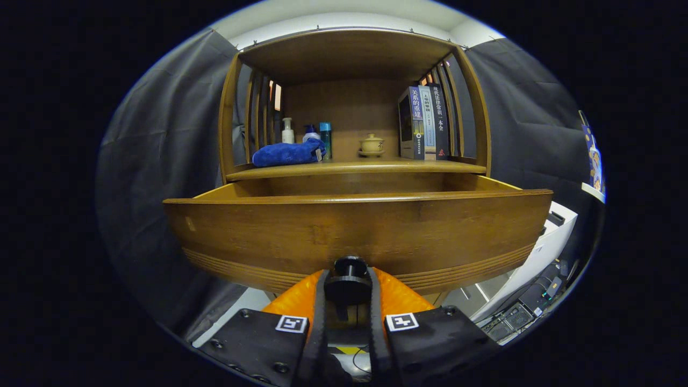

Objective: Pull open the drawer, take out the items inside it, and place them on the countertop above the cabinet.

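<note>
Drawer (pixel 355 231) pulled open, inside hidden, fingers (pixel 321 301) clamping knob (pixel 348 279)

Light falls from above and it's soft: the ceiling strip over the cabinet (pixel 349 54) glows pale, the shelf top catches a dull sheen. Inside, the back panel goes dim and the drawer (pixel 355 231) front shades darker toward its lower edge. Sharp focus on the books (pixel 424 123) and the blue cloth (pixel 287 153). Heavy fisheye here, the drawer front bows outward and the side posts curve. Down low, the gripper (pixel 348 293), clamped on the knob (pixel 348 271), sits slightly soft, in shadow.
</note>
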